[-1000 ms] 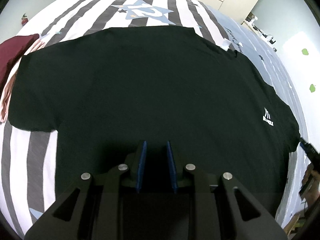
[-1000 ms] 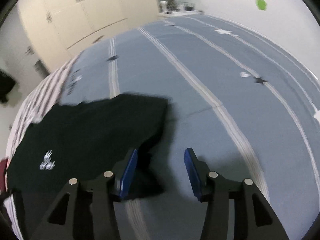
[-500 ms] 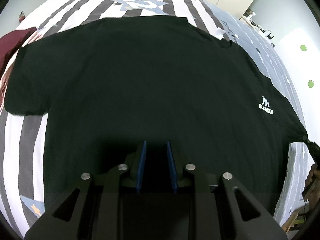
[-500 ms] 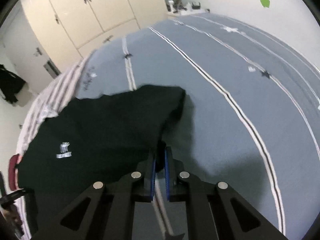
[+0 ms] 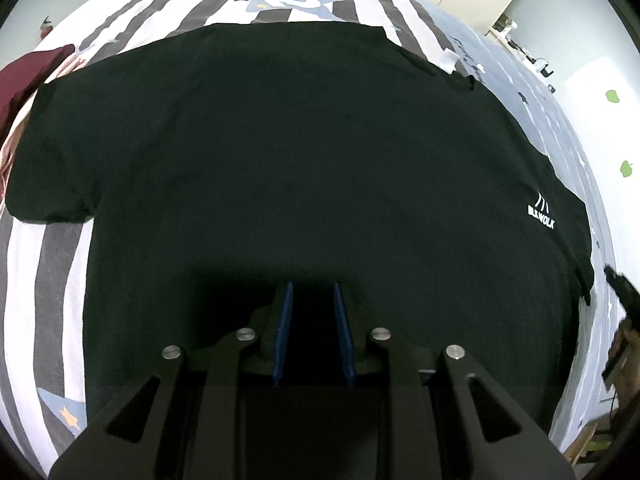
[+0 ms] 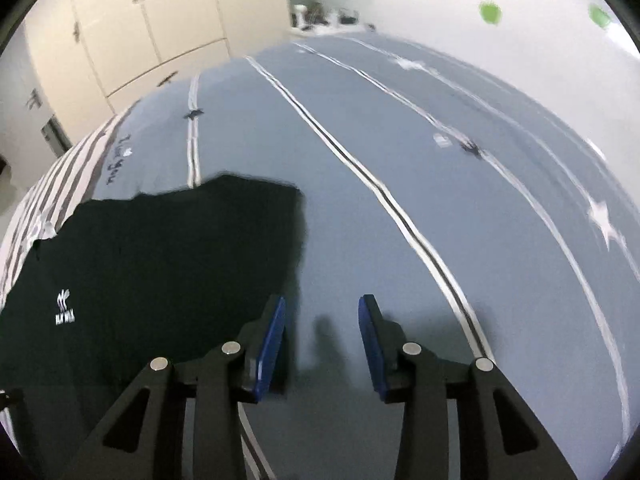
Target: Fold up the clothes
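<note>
Black tee (image 5: 304,152) lies spread flat on the bed (image 5: 48,280), mostly over the striped part, one sleeve end reaching onto the blue part. White chest logo (image 5: 538,216) faces up near the right edge in the left view.

Left gripper (image 5: 311,292) points steeply down over the tee's near hem. Jaws stand at a narrow gap; the zone between the pads is black on black, so can't tell if fabric is pinched there.

Right gripper (image 6: 322,304) is over bare blue sheet (image 6: 400,160), just beside the sleeve (image 6: 248,216). Jaws are opening, part-way apart, nothing between them; only sheet shows in the gap. Left pad sits right at the tee's edge, contact unclear. Right view is a bit blurred.

Maroon garment (image 5: 28,76) lies at the bed's far left, apart from the tee. Wardrobe (image 6: 132,32) behind the bed.
</note>
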The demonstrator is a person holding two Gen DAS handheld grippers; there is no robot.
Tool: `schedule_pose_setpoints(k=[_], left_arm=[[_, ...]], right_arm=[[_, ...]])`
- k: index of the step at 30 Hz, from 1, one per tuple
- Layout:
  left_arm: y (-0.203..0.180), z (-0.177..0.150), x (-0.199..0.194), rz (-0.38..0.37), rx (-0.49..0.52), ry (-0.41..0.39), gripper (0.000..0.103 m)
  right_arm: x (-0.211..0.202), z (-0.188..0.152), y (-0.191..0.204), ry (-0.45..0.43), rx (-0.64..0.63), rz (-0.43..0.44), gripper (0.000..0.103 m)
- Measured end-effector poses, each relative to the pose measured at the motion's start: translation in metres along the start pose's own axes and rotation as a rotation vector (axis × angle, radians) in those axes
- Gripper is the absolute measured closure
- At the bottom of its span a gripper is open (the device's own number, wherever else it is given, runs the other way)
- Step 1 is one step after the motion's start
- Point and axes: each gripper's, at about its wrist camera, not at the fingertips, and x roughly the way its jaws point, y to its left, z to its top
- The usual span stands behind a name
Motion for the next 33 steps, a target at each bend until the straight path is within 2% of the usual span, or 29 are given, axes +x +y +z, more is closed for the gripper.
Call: schedule_pose_setpoints(k=[3, 6, 11, 12, 13, 14, 15, 20, 22, 23, 25, 29, 33], left_arm=[[-0.005, 0.002, 0.002, -0.005, 0.01, 0.003, 0.084], [-0.008, 0.004, 0.003, -0.008, 0.032, 0.003, 0.084], [-0.007, 0.005, 0.004, -0.009, 0.031, 0.004, 0.084], [-0.006, 0.004, 0.004, -0.007, 0.029, 0.005, 0.084], [-0.006, 0.003, 0.004, -0.006, 0.027, 0.005, 0.084], [-0.006, 0.002, 0.004, -0.005, 0.026, 0.005, 0.084], [-0.006, 0.002, 0.004, -0.004, 0.025, 0.004, 0.084], [-0.008, 0.002, 0.007, 0.001, 0.012, 0.005, 0.084], [-0.008, 0.002, 0.007, 0.004, 0.004, 0.006, 0.084], [-0.008, 0.003, 0.006, 0.003, 0.002, 0.006, 0.084], [-0.009, 0.003, 0.005, 0.002, 0.007, 0.005, 0.084], [-0.008, 0.004, 0.004, -0.001, 0.011, -0.001, 0.084], [-0.006, 0.003, 0.006, 0.001, -0.005, -0.004, 0.084]], right_arm=[[0.03, 0.038, 0.017, -0.005, -0.042, -0.029, 0.068], [0.069, 0.065, 0.02, 0.03, 0.006, 0.014, 0.067], [0.111, 0.081, 0.025, 0.095, -0.006, 0.067, 0.067], [0.113, 0.082, 0.024, 0.1, -0.006, 0.072, 0.071], [0.115, 0.083, 0.023, 0.106, -0.006, 0.077, 0.089], [0.117, 0.084, 0.022, 0.111, -0.007, 0.081, 0.096], [0.116, 0.086, 0.02, 0.109, -0.003, 0.084, 0.096], [0.073, 0.104, 0.009, -0.032, 0.061, 0.067, 0.095], [0.088, 0.099, 0.008, 0.028, 0.021, 0.009, 0.092], [0.104, 0.096, 0.003, 0.091, 0.023, -0.015, 0.09], [0.121, 0.091, -0.02, 0.157, 0.1, -0.053, 0.09], [0.103, 0.089, -0.06, 0.089, 0.227, -0.122, 0.084], [0.074, 0.088, -0.037, 0.003, 0.11, -0.032, 0.084]])
